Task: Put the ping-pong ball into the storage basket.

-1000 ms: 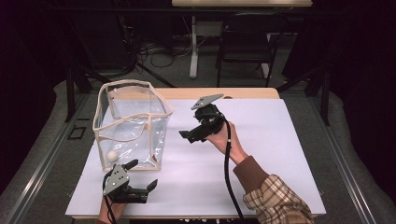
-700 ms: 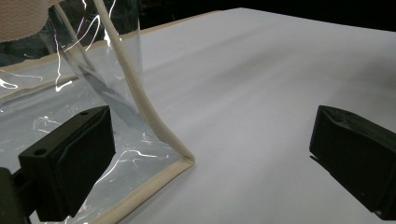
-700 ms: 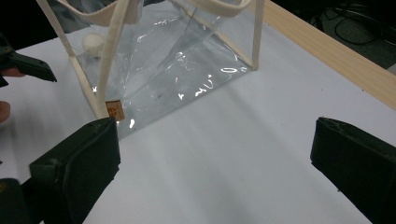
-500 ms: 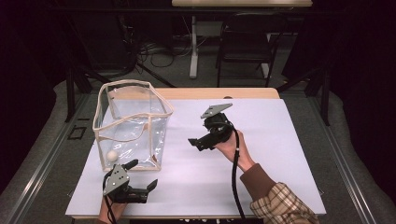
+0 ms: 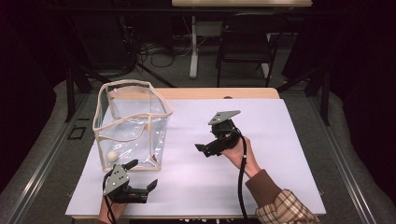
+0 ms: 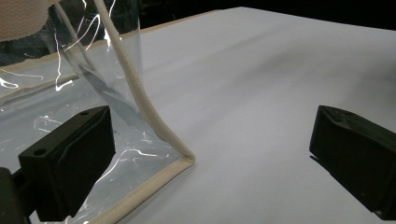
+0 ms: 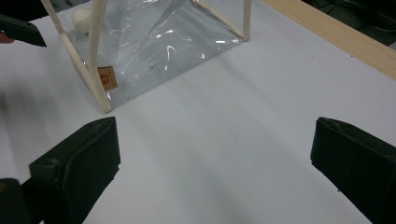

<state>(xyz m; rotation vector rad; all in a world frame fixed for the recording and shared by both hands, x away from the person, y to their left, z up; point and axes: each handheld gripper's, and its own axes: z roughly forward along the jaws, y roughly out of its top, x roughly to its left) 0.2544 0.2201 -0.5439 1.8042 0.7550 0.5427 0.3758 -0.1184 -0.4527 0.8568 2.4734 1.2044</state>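
High view: clear bag (image 5: 131, 126) stands at the desk's (image 5: 280, 140) far left, a white ball (image 5: 111, 156) inside. Left tool (image 5: 140, 182), open and empty, sits just beside its near corner; right tool (image 5: 205, 150), also open and empty, hovers farther right.

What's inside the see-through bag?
A small white ball sits on the bottom of the clear bag, near its front corner. Nothing else shows inside, though glare hides some spots.

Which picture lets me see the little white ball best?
The high view: the ball sits whole inside the clear bag, at its near left corner. The right gripper view catches it small at the top edge. The left gripper view gives the bag's corner instead.
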